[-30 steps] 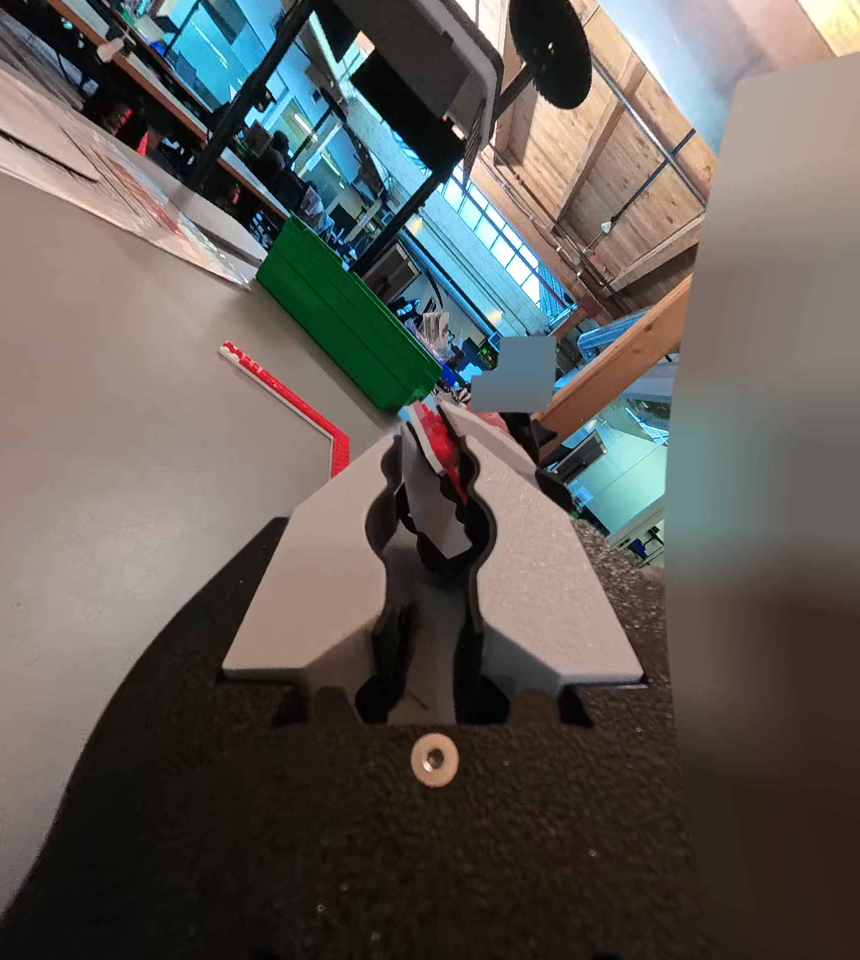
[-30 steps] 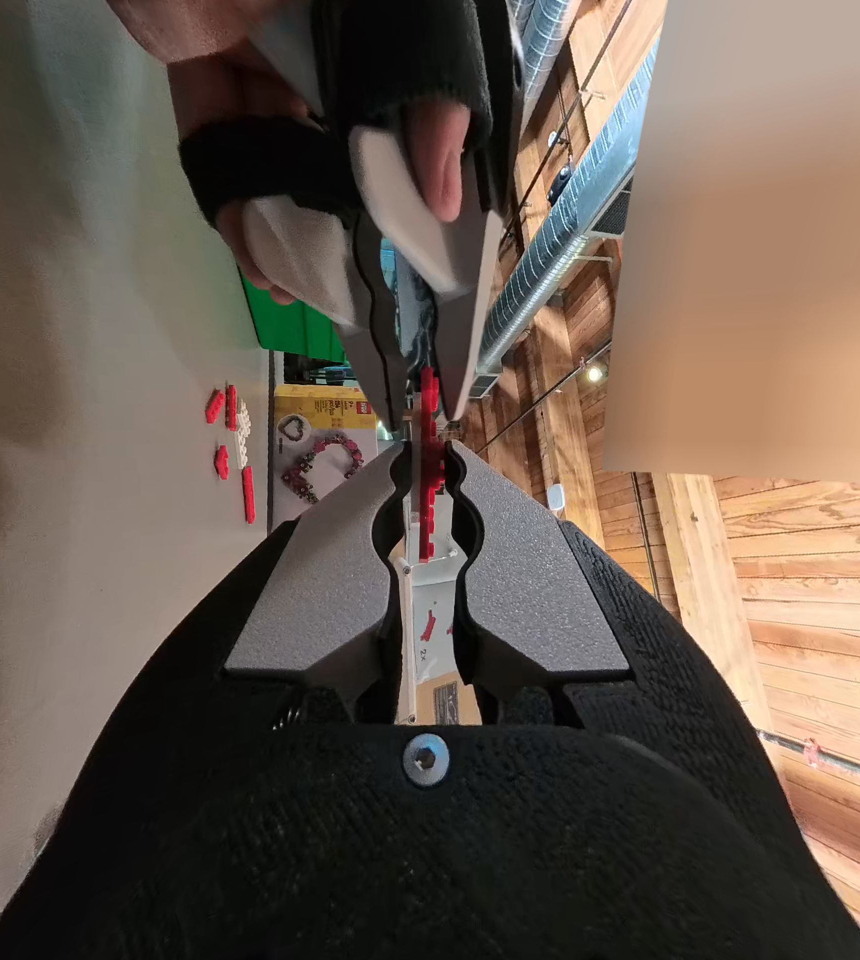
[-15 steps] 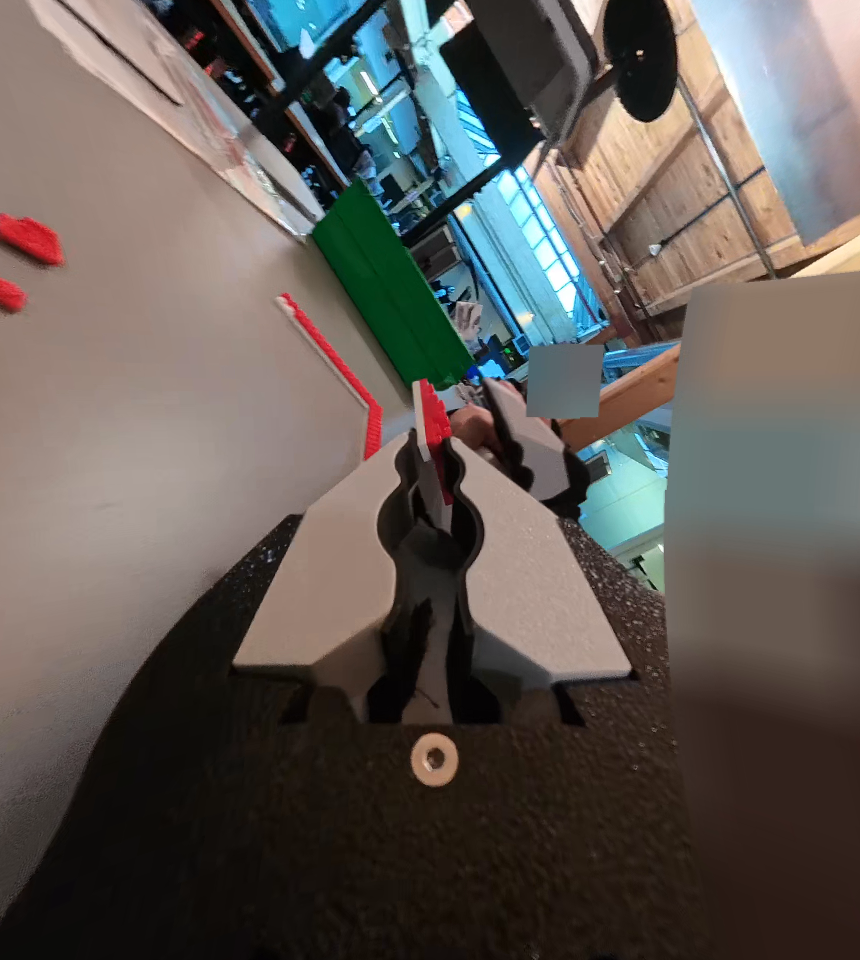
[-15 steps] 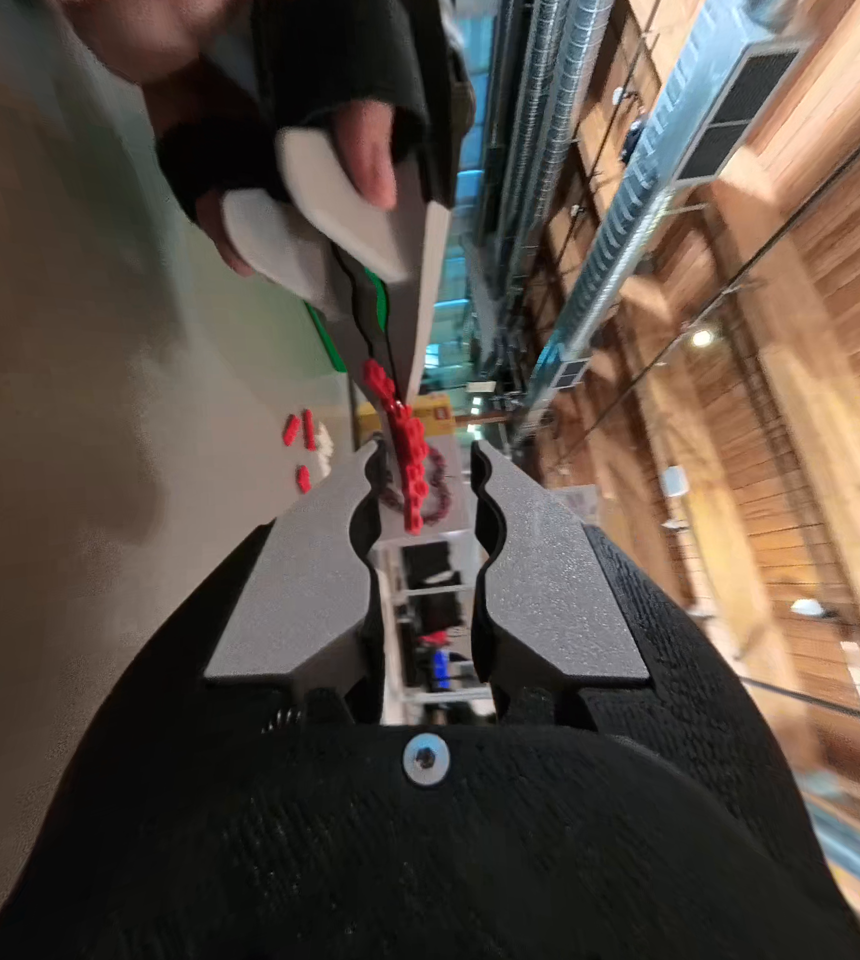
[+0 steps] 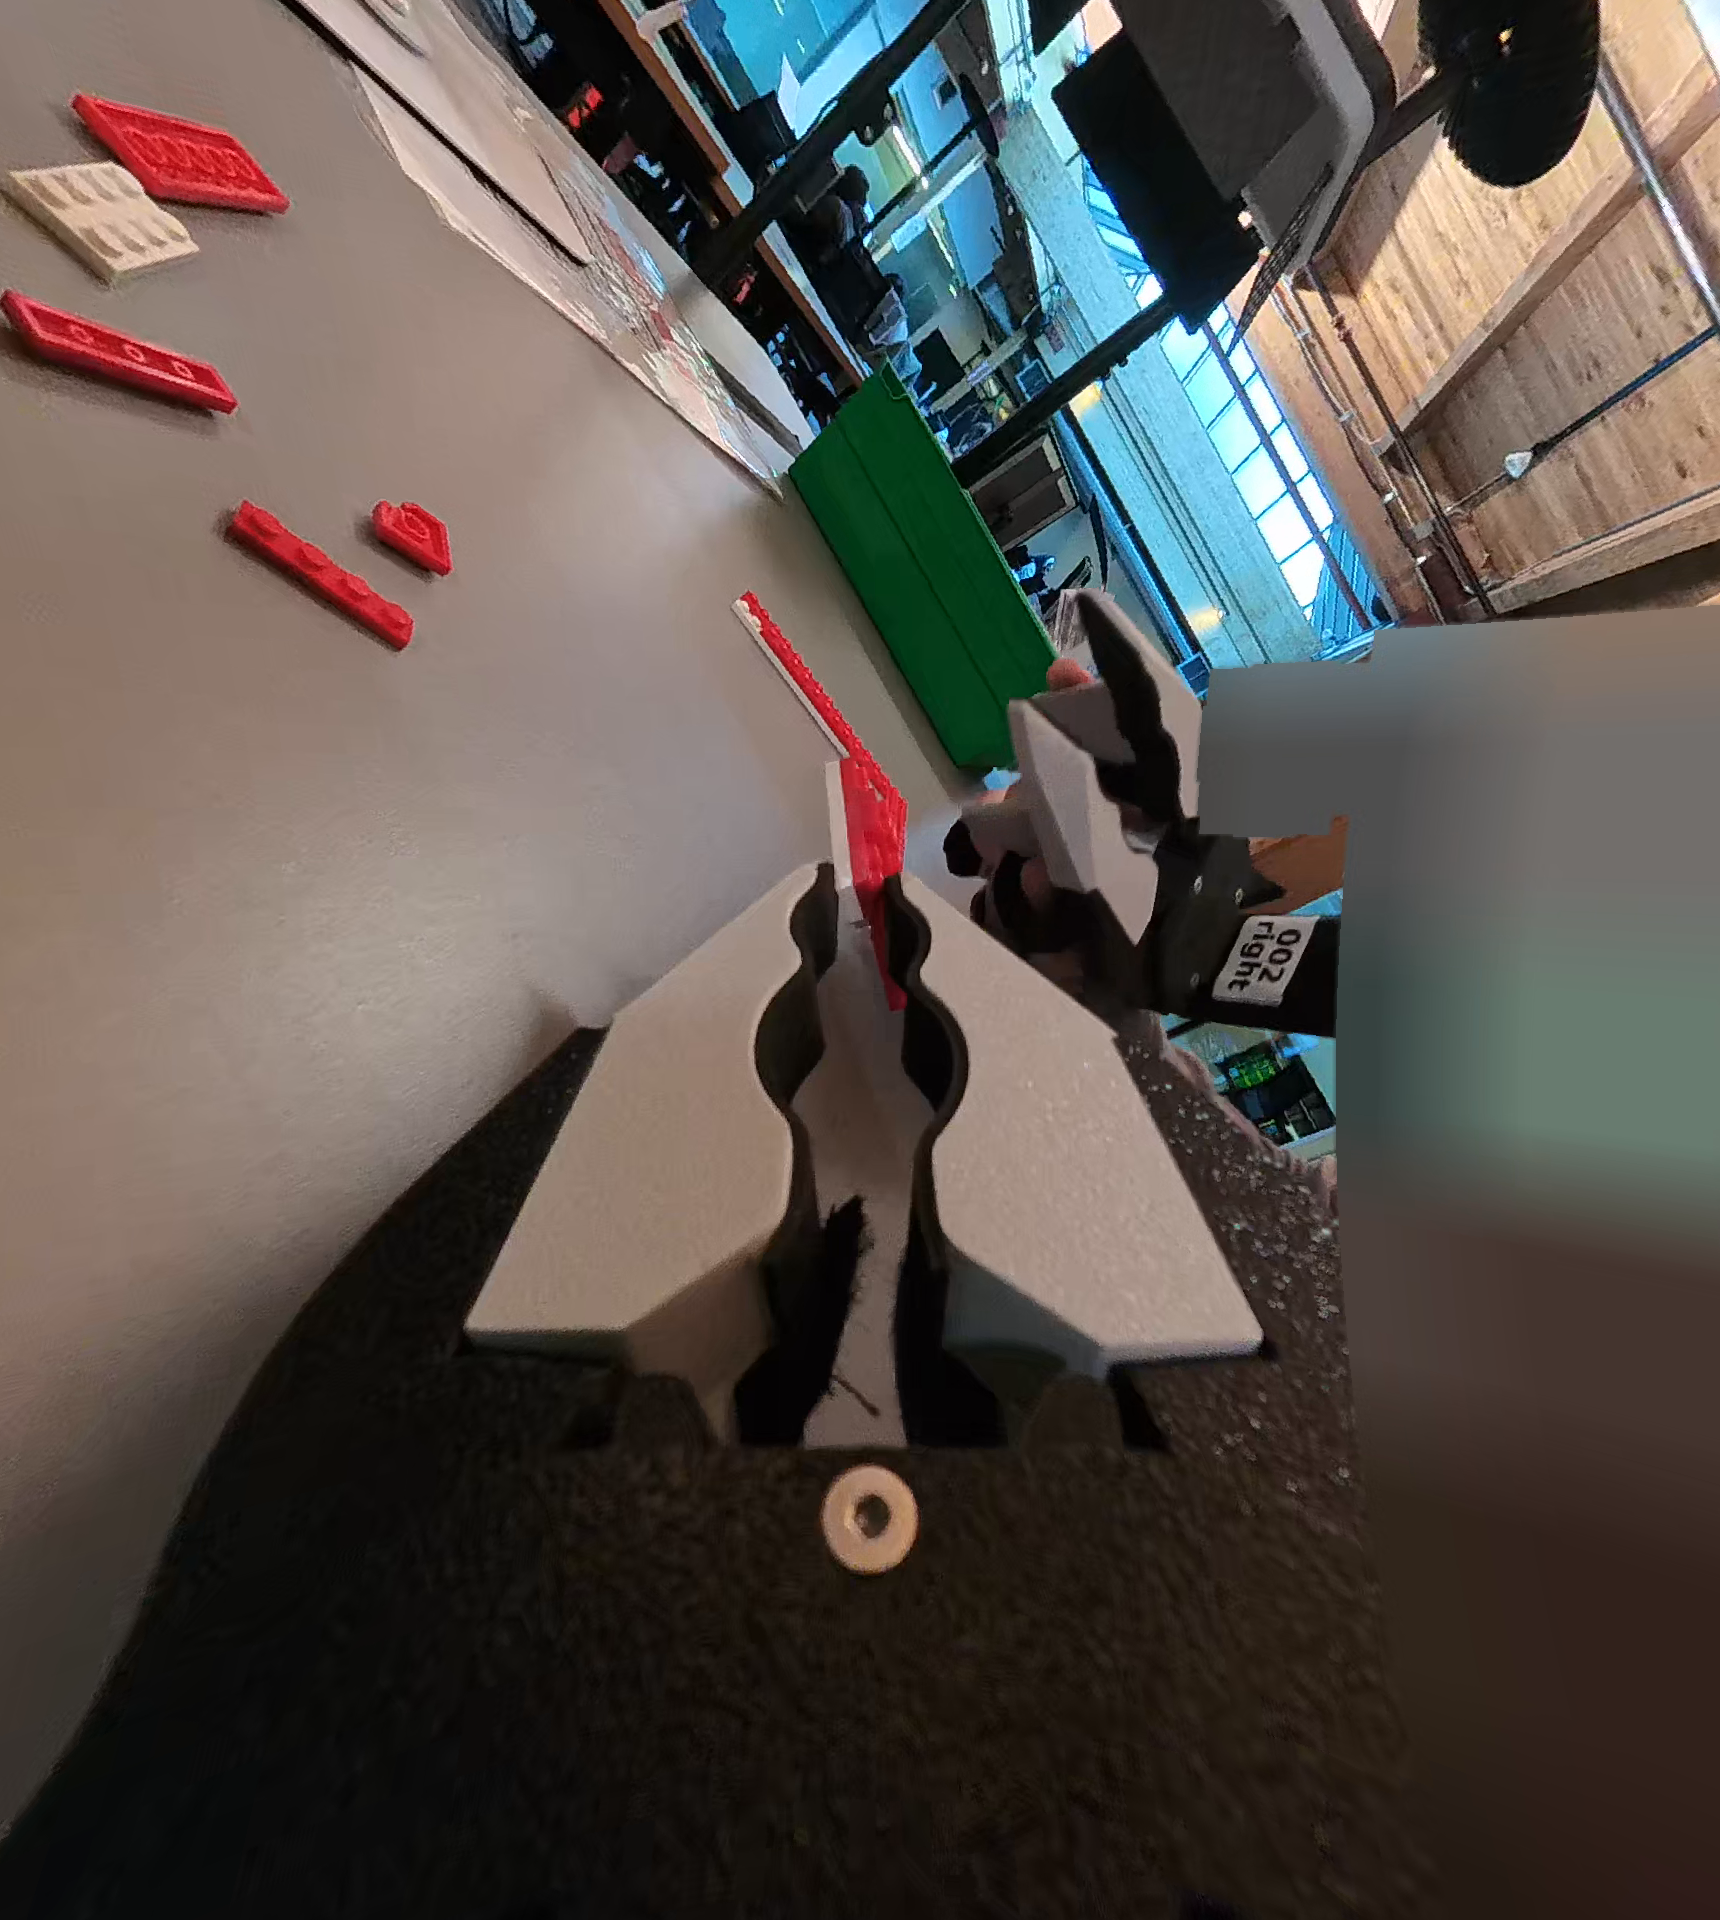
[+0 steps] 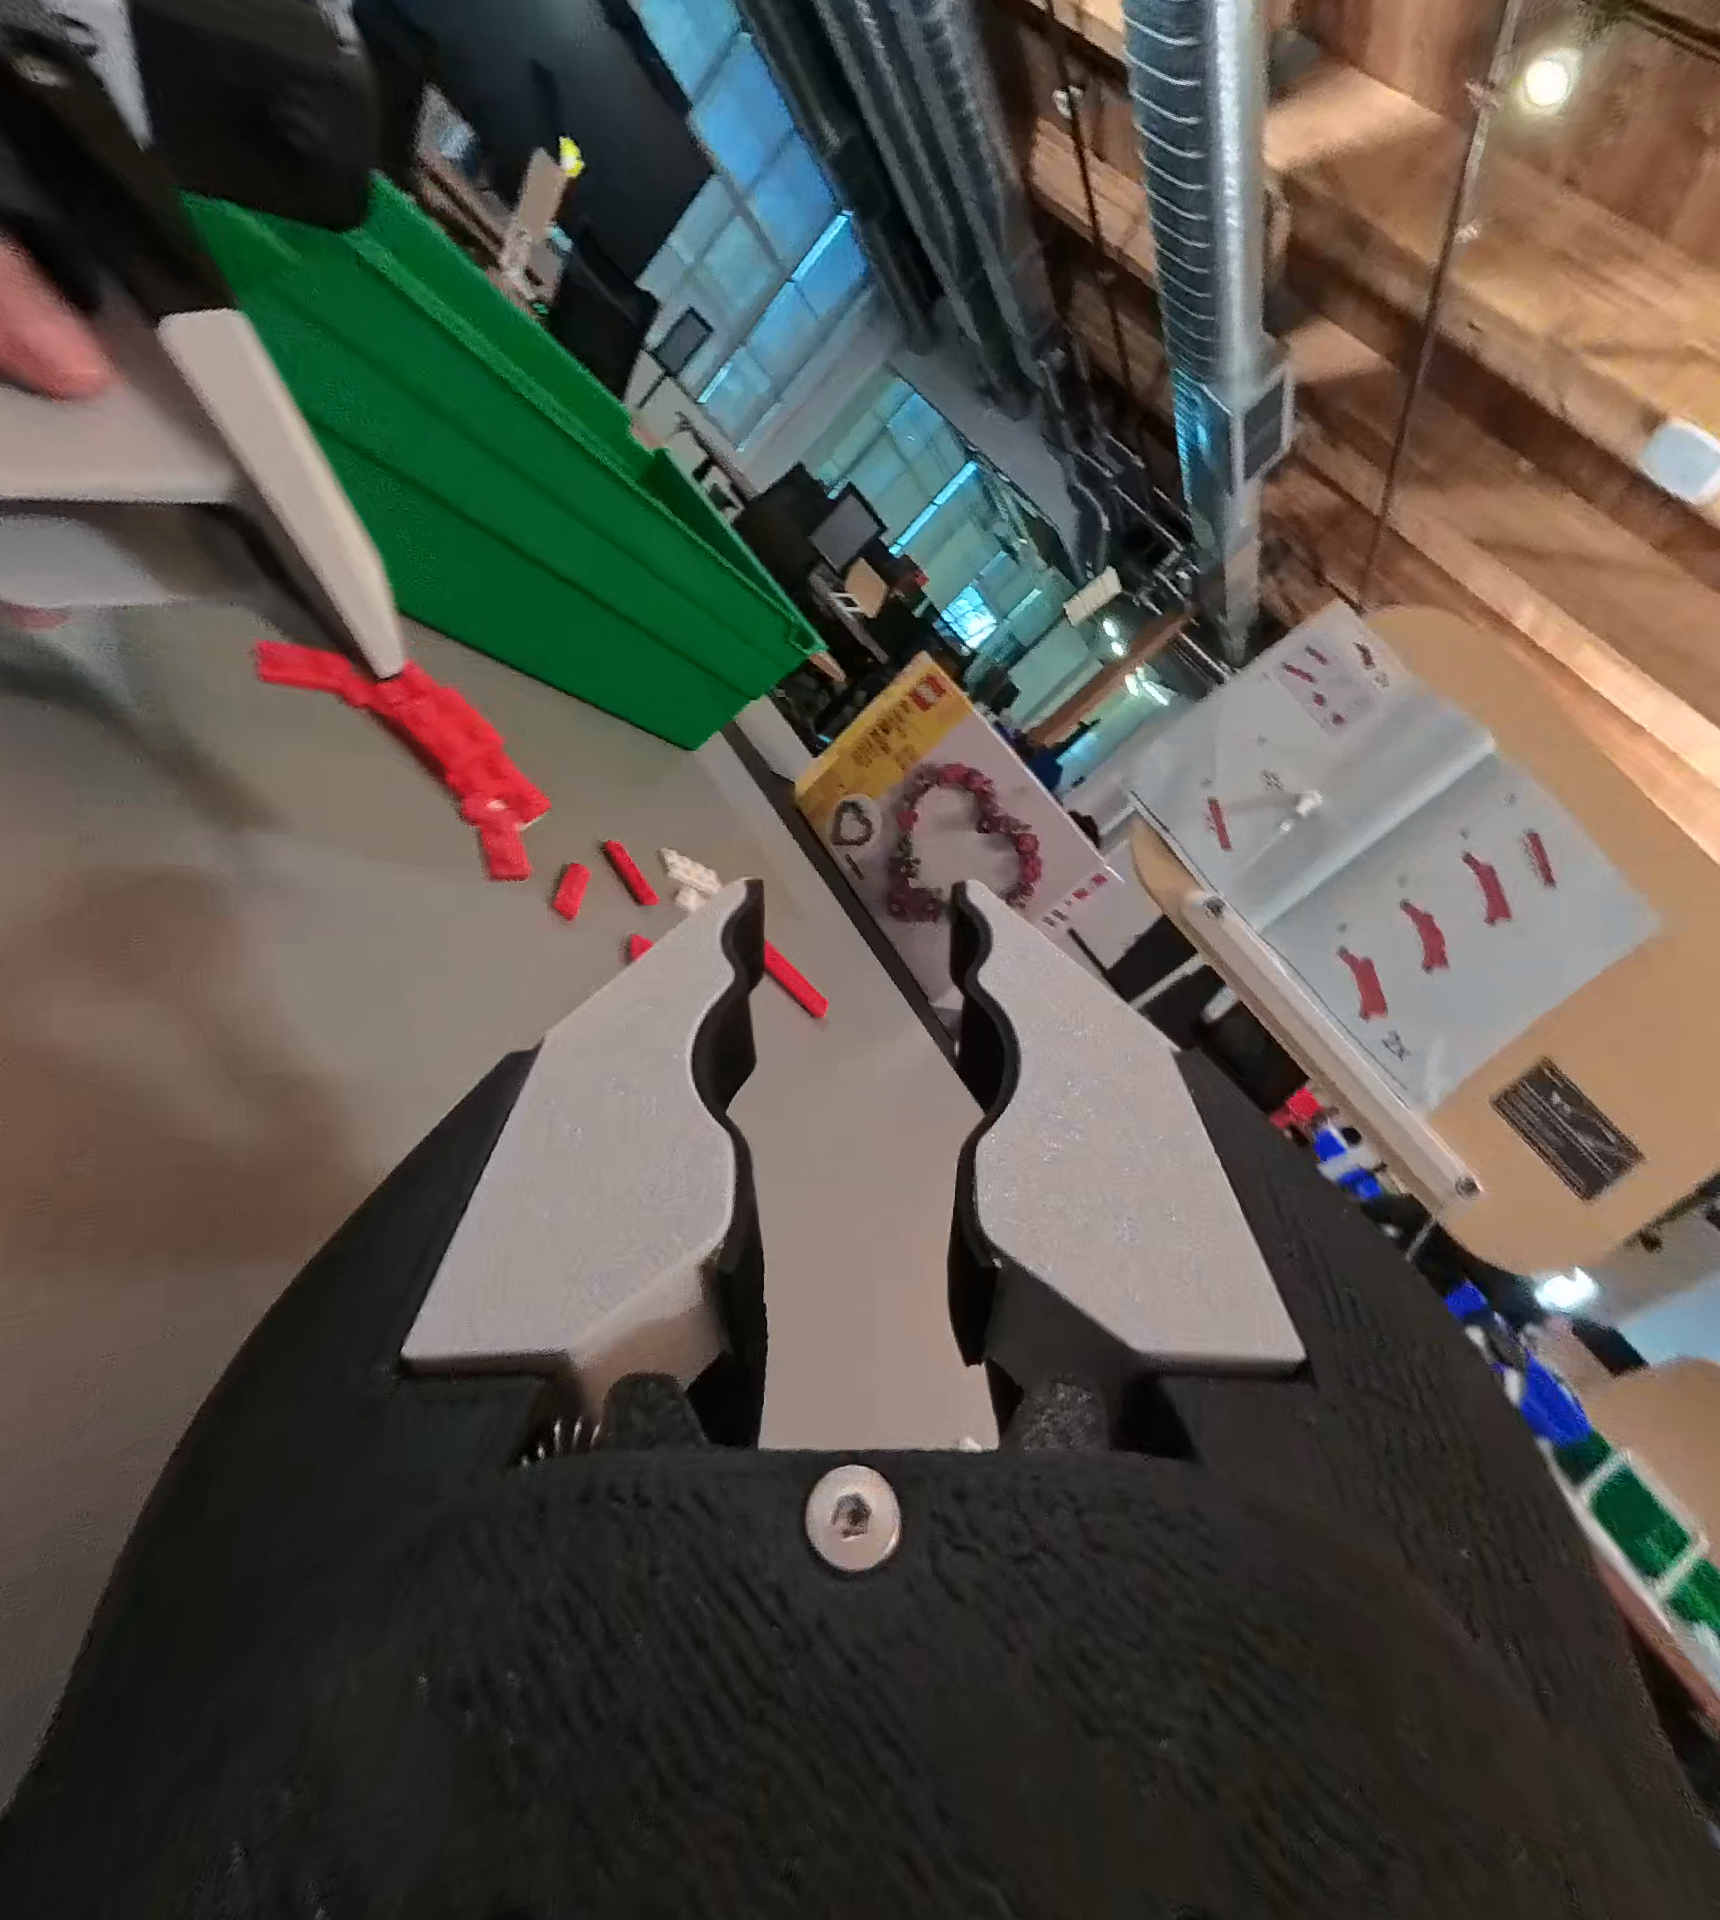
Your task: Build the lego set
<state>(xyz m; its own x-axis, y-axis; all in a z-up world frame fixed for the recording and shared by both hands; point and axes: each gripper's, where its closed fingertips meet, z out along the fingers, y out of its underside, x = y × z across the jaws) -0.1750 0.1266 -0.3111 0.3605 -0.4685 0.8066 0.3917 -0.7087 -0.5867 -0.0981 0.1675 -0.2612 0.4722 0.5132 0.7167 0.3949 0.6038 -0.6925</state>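
I am holding the red assembly (image 5: pixel 866 862) in my left gripper (image 5: pixel 861 904), with the jaws closed narrow on its near end, so that the plate is standing on its edge between them; a white layer is showing along its one side. In the right wrist view the same red assembly (image 6: pixel 440 727) is appearing as a long curved chain of red plates that is hanging from the tip of the left gripper (image 6: pixel 373 649) above the grey table (image 6: pixel 160 1039). My right gripper (image 6: pixel 856 935) is empty, with its jaws standing apart, and it is pointing toward the loose red pieces (image 6: pixel 596 883) that are lying on the table near the yellow box (image 6: pixel 897 748) and the green bin (image 6: pixel 523 540). I judge that the step in hand is to fetch the next piece. To do it well, I am thinking to keep the left hand quiet, because the chain is long and held only at one end, so it may bend or break apart. The flat plates are thin, so the right jaws should come low and take one by its long edges. Which piece is needed, I cannot tell from here.
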